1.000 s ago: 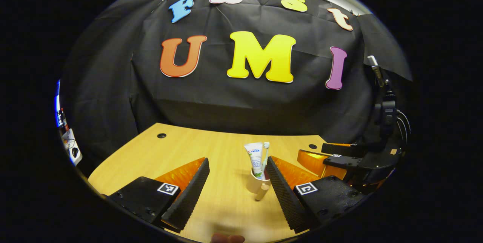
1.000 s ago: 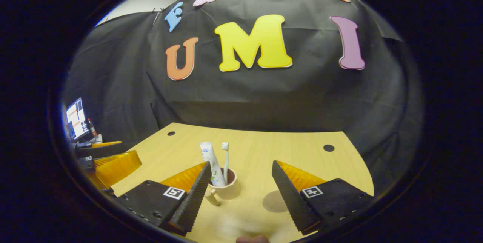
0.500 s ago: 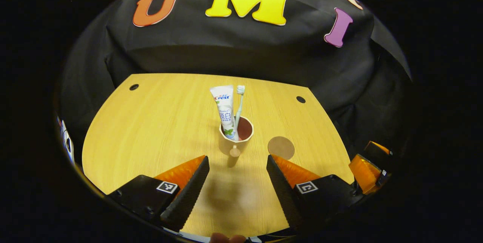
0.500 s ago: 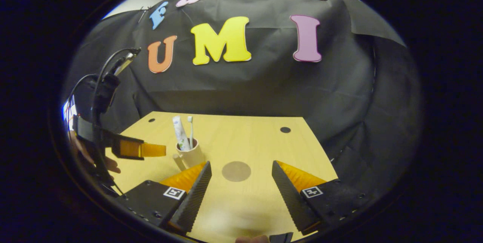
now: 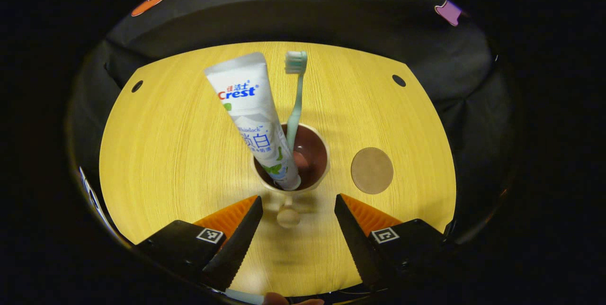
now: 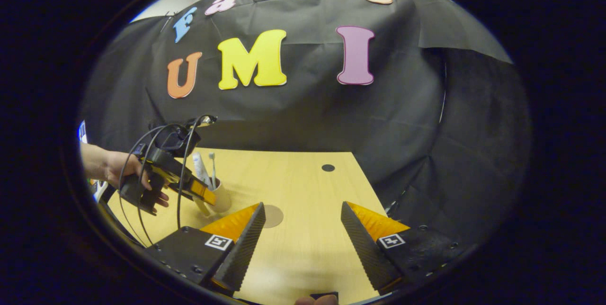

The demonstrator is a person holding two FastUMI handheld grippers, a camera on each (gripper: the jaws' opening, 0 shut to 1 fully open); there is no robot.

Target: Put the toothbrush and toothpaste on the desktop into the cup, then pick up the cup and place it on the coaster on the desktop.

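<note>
Standing upright in cup (image 5: 289, 184), toothbrush (image 5: 294, 101) bristles-up, toothpaste (image 5: 253, 115) leaning; left hand-held gripper (image 5: 297, 222) spread.

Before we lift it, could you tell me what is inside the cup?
The cup holds the toothpaste and the toothbrush, both leaning upright. Part of its dark inside shows; the tube's lower end covers the rest of the bottom.

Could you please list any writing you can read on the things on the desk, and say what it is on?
Toothpaste tube: a printed label, which I leave unquoted.
Toothbrush, cup, coaster: no writing visible.
Left gripper: square coded markers, no words.
</note>
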